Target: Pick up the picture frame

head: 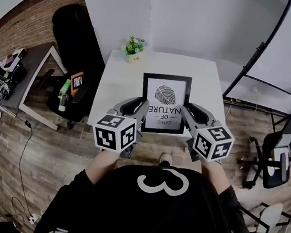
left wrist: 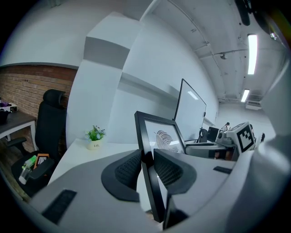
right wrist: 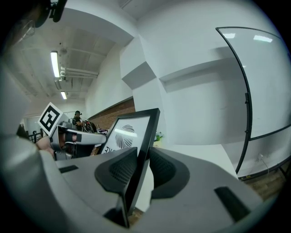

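Picture frame point(head: 165, 97) is sitting squarely in front of the person, over the near half of the white desk point(head: 119, 77). Its printed face is tilting up toward the head camera, and its longer side is running away from the person toward the wall. Whether its lower edge is resting on the desk or hanging clear of it, I am not able to tell.

The left hand-held gripper point(head: 141, 105) is clamping the frame's left rail, and the right hand-held gripper point(head: 187, 110) is clamping the right rail. In each gripper view the black moulding is passing straight between the two pads, which are pressing on its front and back.

So the picture frame is lying between the two hands, with neither one nearer. I judge that the lift is depending on both hands rising together to keep it level.

A small potted plant point(head: 133, 47) is standing at the far edge of the desk, well apart from the frame.
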Action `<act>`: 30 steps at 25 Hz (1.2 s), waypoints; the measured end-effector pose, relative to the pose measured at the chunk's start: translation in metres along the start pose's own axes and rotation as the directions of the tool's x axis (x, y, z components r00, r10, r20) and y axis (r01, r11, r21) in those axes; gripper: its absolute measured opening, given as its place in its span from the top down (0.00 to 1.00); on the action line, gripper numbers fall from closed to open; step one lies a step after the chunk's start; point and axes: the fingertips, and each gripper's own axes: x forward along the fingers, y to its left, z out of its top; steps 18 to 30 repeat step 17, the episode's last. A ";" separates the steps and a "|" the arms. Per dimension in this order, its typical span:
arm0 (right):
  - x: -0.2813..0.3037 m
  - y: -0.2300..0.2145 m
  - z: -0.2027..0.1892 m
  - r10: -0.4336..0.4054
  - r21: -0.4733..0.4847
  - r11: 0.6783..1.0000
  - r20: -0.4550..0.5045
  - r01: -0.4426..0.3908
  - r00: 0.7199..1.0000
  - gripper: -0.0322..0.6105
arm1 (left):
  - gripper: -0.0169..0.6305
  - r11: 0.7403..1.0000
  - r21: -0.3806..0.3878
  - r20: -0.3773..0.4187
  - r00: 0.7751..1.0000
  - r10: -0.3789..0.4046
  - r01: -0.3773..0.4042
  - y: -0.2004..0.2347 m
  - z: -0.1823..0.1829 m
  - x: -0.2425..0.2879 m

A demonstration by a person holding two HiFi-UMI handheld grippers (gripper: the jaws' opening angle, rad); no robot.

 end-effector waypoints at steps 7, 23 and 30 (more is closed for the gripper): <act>-0.009 0.014 -0.002 -0.006 -0.012 1.000 0.003 0.006 1.000 0.80 | 0.83 1.000 0.005 0.007 1.000 -0.007 0.007 -0.002 -0.003 -0.015; -0.015 0.022 -0.010 -0.005 0.001 1.000 -0.010 0.005 1.000 0.80 | 0.83 1.000 -0.014 0.004 1.000 -0.021 0.021 -0.004 -0.012 -0.024; -0.015 0.022 -0.010 -0.005 0.001 1.000 -0.010 0.005 1.000 0.80 | 0.83 1.000 -0.014 0.004 1.000 -0.021 0.021 -0.004 -0.012 -0.024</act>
